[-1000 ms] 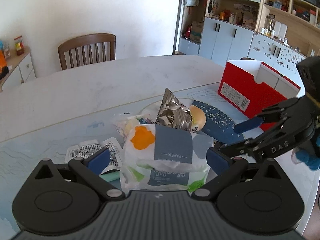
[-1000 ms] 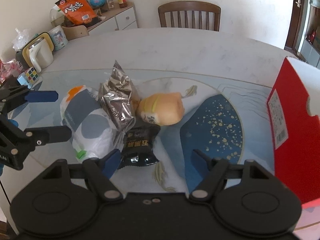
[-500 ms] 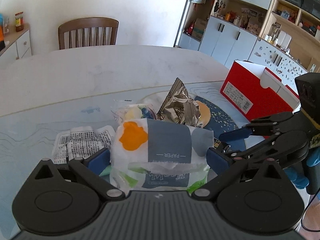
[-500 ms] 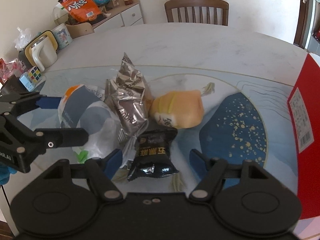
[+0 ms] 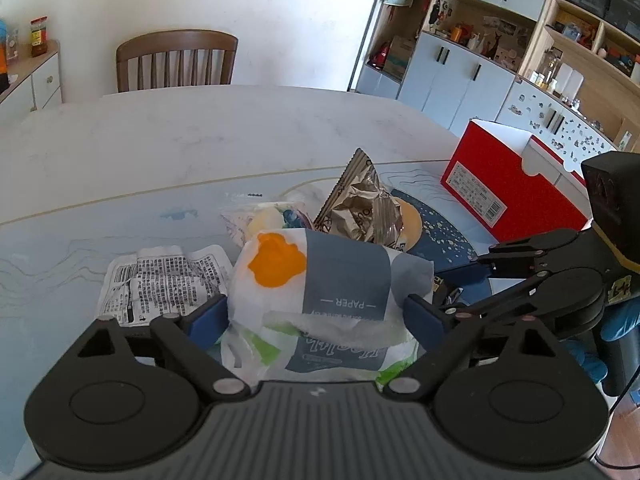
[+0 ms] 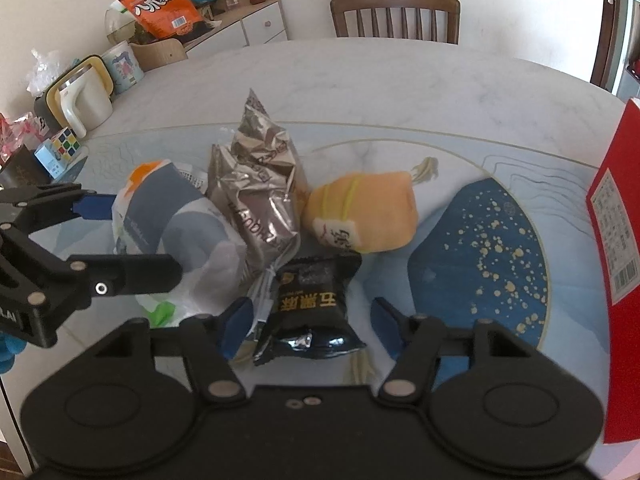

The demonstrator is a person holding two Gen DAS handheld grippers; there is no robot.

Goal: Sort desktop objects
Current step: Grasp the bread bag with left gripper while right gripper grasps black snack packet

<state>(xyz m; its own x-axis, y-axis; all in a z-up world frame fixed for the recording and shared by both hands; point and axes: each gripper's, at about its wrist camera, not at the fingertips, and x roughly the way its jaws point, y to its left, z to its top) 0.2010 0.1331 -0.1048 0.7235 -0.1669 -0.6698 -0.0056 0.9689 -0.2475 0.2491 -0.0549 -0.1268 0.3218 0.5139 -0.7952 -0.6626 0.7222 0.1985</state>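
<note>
A pile of packets lies on the table mat. My left gripper (image 5: 316, 318) is open, its fingers on either side of a white tissue pack (image 5: 320, 296) with an orange blob and grey band; the pack also shows in the right wrist view (image 6: 176, 232). My right gripper (image 6: 310, 324) is open around a small black snack packet (image 6: 310, 312). A crumpled silver foil bag (image 6: 260, 192) and an orange plush toy (image 6: 360, 216) lie just beyond. The right gripper shows in the left wrist view (image 5: 464, 288).
A red box (image 5: 508, 188) stands at the table's right. A printed white packet (image 5: 160, 280) lies left of the tissue pack. A kettle (image 6: 84, 104), a puzzle cube (image 6: 66, 144) and a chair (image 6: 394, 16) are at the table's edges.
Both grippers have moved forward. The tissue pack now sits deeper between my left fingers, and the black packet now sits between my right fingers.
</note>
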